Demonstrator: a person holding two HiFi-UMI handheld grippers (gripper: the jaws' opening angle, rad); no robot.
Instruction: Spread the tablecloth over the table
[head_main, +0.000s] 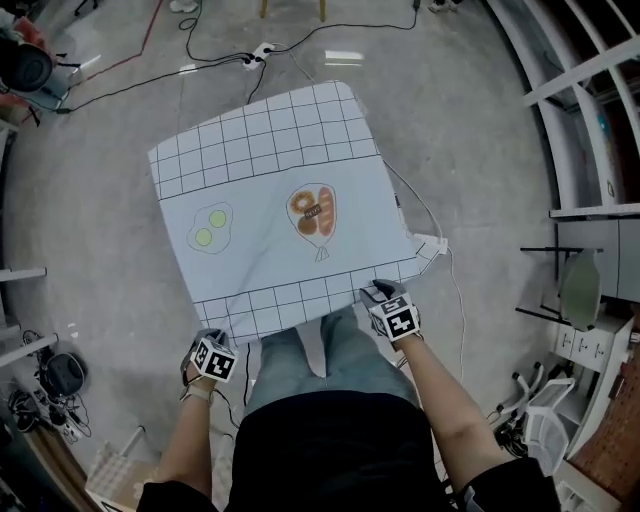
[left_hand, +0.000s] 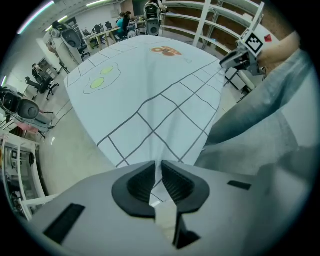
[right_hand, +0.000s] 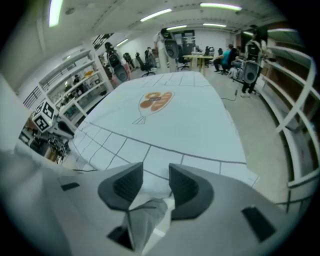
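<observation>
**Both claws on the near edge of the cloth**

The left claw (left_hand: 157, 167) points down, its jaws almost together, and pinches a thin fold of the tablecloth (head_main: 290, 220) at the near left corner. The right claw (right_hand: 156, 170) stands part-way closed. A thicker bunch of the same cloth fills the gap between its jaws at the near right corner.

The tablecloth lies over the surface and hides it. Its far end is turned a little toward the right of the head view. It is pale blue-white, with a black grid band along the far and near ends. In the plain middle are a green-and-white egg drawing (head_main: 210, 228) on the left and an orange food drawing (head_main: 313, 212) on the right.

The near edge runs between the two claws, just in front of the person's jeans (head_main: 325, 350). Cables (head_main: 200, 60) trail across the grey floor (head_main: 100, 200) beyond the far end.
</observation>
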